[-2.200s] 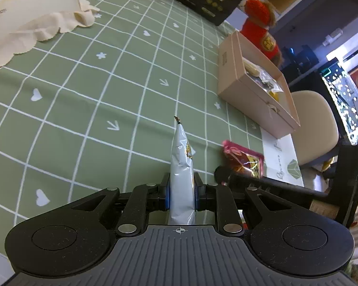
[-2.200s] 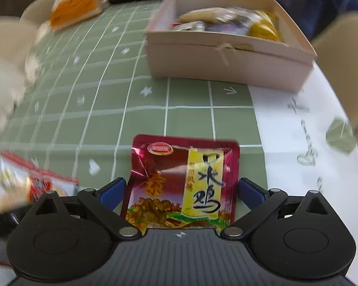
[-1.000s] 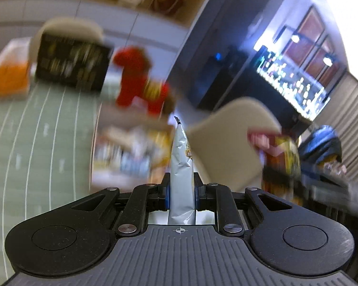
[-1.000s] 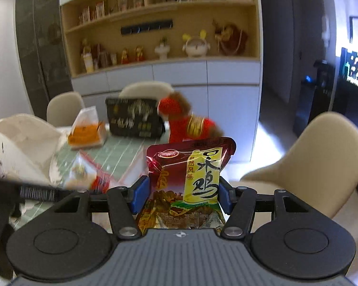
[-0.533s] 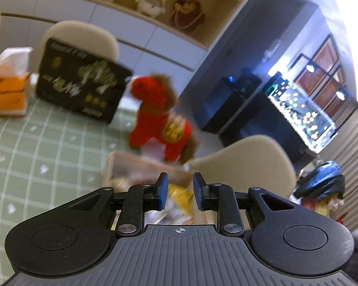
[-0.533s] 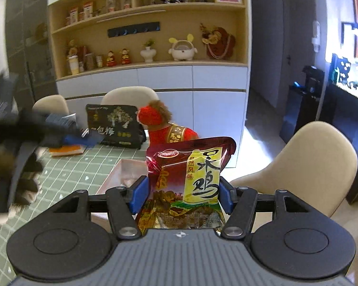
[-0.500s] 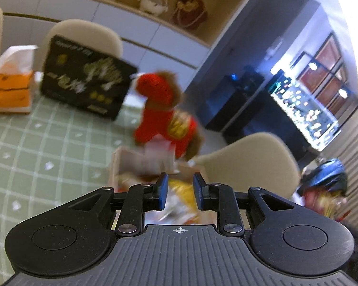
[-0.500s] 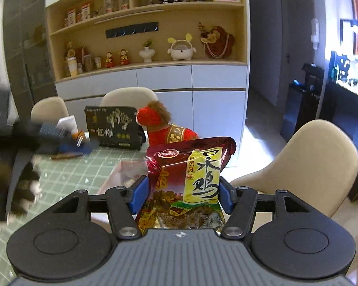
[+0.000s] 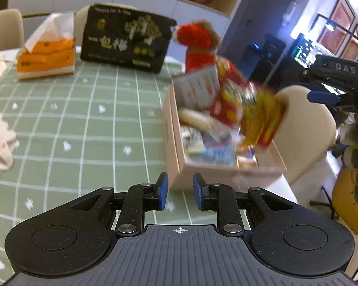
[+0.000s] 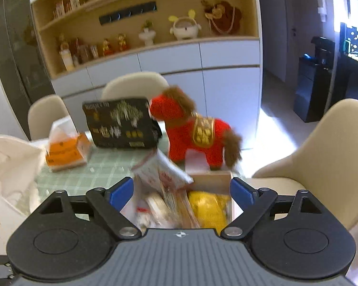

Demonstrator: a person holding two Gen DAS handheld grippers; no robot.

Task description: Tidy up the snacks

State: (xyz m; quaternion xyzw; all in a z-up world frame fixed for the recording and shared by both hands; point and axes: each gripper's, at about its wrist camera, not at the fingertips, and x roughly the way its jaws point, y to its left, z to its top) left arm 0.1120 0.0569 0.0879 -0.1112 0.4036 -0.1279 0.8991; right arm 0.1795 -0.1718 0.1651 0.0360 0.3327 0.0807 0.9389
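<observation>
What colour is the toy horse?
The toy horse is red with a brown mane and tail, clearest in the right wrist view.

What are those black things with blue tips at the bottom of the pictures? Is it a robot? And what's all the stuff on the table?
It's not a robot. A person holds a grabber tool in each hand, and each tool carries a camera that looks out along its two fingers. So one picture is from the left gripper and the other from the right gripper. The blue tips are the finger pads.

Both grippers are open and hold nothing. In front of them is a cardboard box full of snack packets, standing on a green checked tablecloth. A blurry red and yellow snack bag is over the box, in mid-air by the look of it, and probably falling in.

Farther back are a red toy horse, a black gift box and an orange tissue pack. Cream chairs stand around the table.
</observation>
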